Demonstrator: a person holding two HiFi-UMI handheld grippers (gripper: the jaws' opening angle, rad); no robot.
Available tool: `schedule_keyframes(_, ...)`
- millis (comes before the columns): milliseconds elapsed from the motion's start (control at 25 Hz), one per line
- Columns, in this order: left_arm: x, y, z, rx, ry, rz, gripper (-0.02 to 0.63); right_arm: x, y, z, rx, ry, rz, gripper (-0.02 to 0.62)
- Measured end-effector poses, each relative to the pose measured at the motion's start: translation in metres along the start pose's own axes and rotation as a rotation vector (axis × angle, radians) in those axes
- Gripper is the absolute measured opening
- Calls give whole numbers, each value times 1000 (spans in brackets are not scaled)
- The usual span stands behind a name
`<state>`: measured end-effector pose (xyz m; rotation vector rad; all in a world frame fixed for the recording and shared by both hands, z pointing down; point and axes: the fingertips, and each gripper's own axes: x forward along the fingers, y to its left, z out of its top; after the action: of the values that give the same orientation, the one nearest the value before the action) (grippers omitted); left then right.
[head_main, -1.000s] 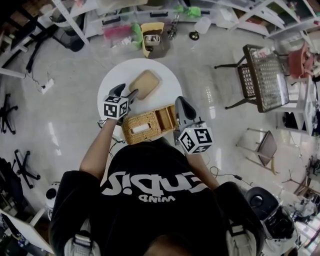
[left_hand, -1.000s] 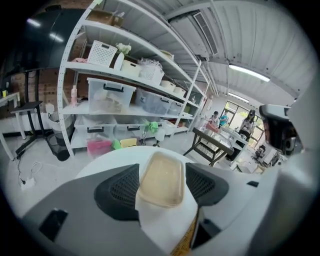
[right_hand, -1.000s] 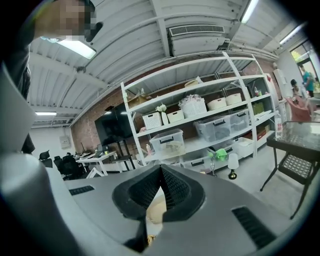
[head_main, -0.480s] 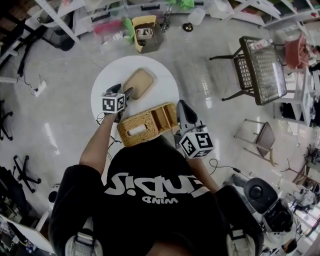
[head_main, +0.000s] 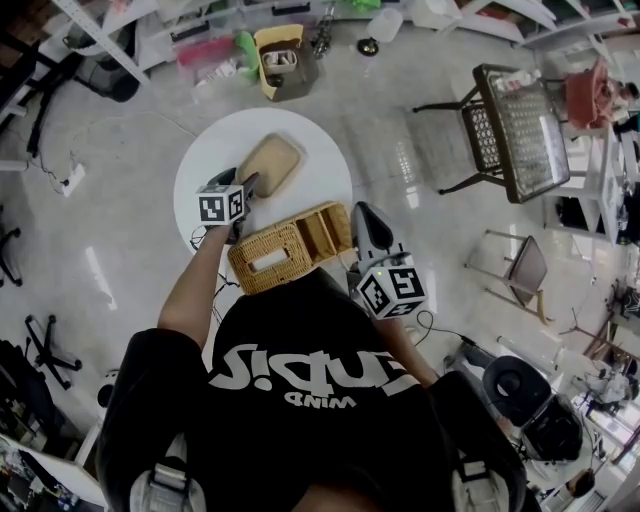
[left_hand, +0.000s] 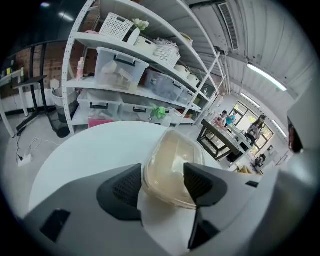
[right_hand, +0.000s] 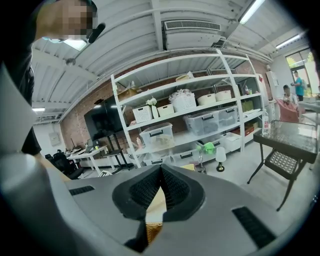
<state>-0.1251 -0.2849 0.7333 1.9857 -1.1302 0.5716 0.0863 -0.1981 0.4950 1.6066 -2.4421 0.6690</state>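
While the L hand-held gripper (head_main: 241, 183) hangs over the surface's (head_main: 215, 150) left part, its jaws stand apart, released, w/ the near end of a beige plastic box (head_main: 270, 162) btwn them; can't tell if they touch it. Box lies approx. mid-surface, a bit toward the far edge. At the near edge is a wicker basket (head_main: 275, 255), slot on top, open compartment at its right end. R hand-held gripper (right_hand: 159, 180) is clenched on the basket's right-end wall.
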Motion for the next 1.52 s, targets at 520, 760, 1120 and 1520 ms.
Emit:
schedule_keyframes(520, -11, 1, 2, 12, -14, 51, 225, 0, 3, 1, 4, -6, 11, -2)
schedule_keyframes(760, -17, 1, 4, 30, -19, 74, 219, -1, 2, 1, 4, -12, 12, -2)
schedule_keyframes(1120, -30, 4, 4, 27, -49, 124, 198, -10, 2, -3, 11, -22, 15, -2)
schedule_keyframes(1520, -45, -3, 12, -5, -93, 120, 130, -19, 4, -4, 6, -28, 28, -2)
